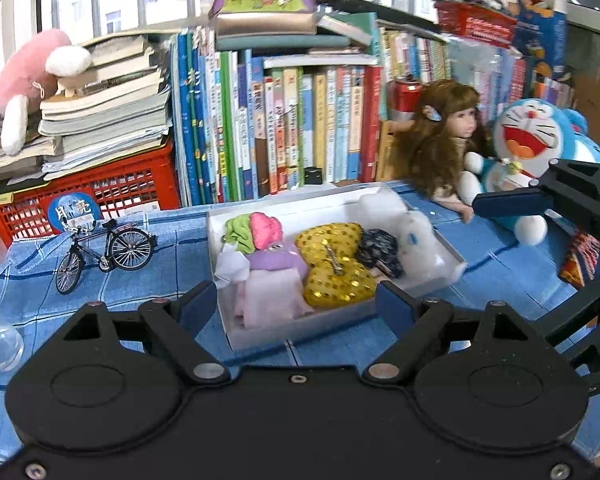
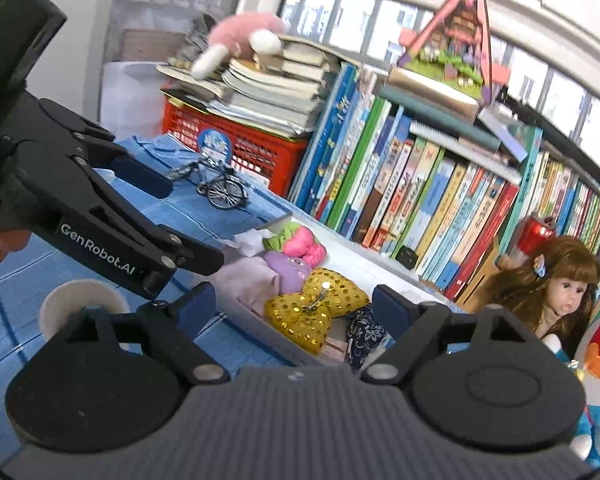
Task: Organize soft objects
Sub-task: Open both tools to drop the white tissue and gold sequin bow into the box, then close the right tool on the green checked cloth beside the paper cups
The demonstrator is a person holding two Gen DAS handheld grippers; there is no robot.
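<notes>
Both tools angled down w/ jaws wide, empty — left tool (image 1: 296, 304), right tool (image 2: 296, 306).

Soft toys (image 1: 332, 268) lie in tray (image 1: 300, 328), bicycle (image 1: 104, 252) left, doll (image 1: 444, 140) perhaps behind.

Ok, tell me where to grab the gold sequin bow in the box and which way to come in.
Take the gold sequin bow at its narrow waist, where the metal clip sits. It lies flat in the white box, lobes bulging either side, so coming from above with the claw fingers across the pinch probably works best; soft items crowd both sides.
</notes>
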